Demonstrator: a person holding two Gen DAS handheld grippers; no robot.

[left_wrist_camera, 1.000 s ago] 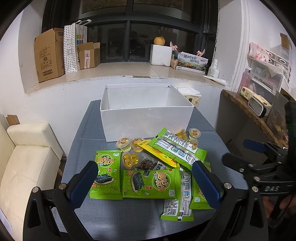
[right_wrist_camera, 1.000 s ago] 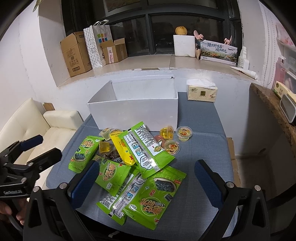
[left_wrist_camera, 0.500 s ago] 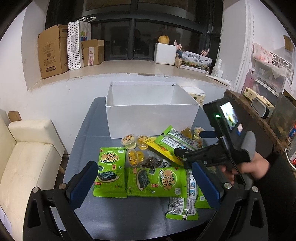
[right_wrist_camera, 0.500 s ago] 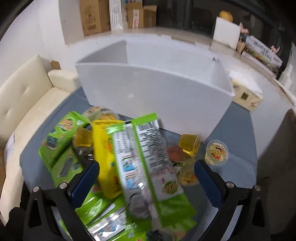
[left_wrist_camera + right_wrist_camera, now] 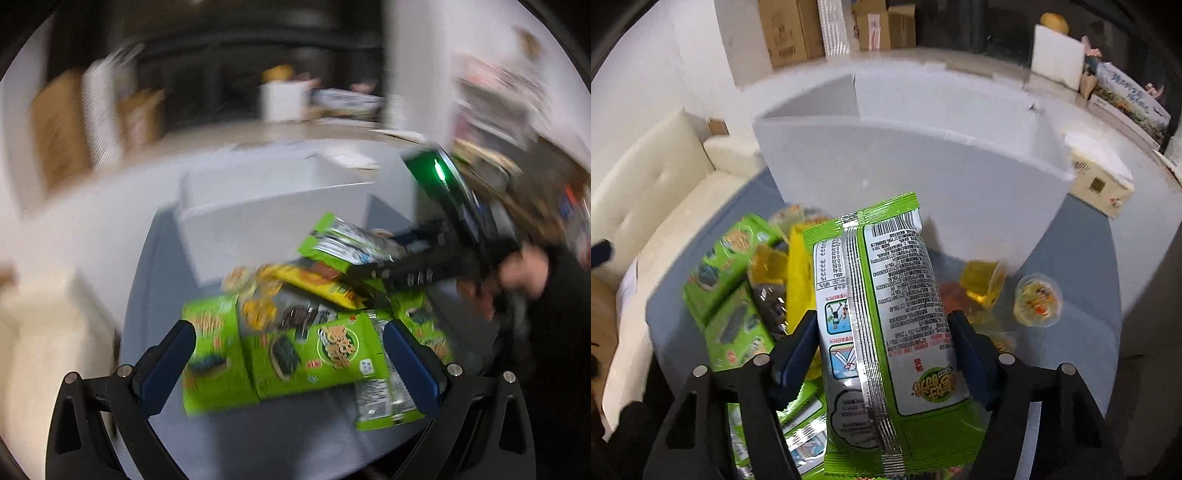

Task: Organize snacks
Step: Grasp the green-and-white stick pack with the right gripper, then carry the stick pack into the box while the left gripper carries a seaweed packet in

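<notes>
Green seaweed snack packet (image 5: 882, 325) is pinched across its width by right gripper (image 5: 882, 350), long axis pointing straight ahead at white box (image 5: 916, 173), which lies just beyond. Left gripper (image 5: 288, 354) is spread wide, hovering over the remaining pile; right is nearer the box.

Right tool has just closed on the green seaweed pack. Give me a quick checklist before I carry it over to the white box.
1. Grip: right tool is shut on the green seaweed pack, pads on both side edges: ok.
2. Pack free of the pile: its front end looks raised, the rear is hidden: cannot tell.
3. White box open, just behind the pile: ok.
4. Box interior has room: hidden behind its front wall: cannot tell.
5. Jelly cup sits beside the route, apart from the pack: ok.
6. Left tool open, over other packs, off the route: ok, though that view is blurred.
</notes>
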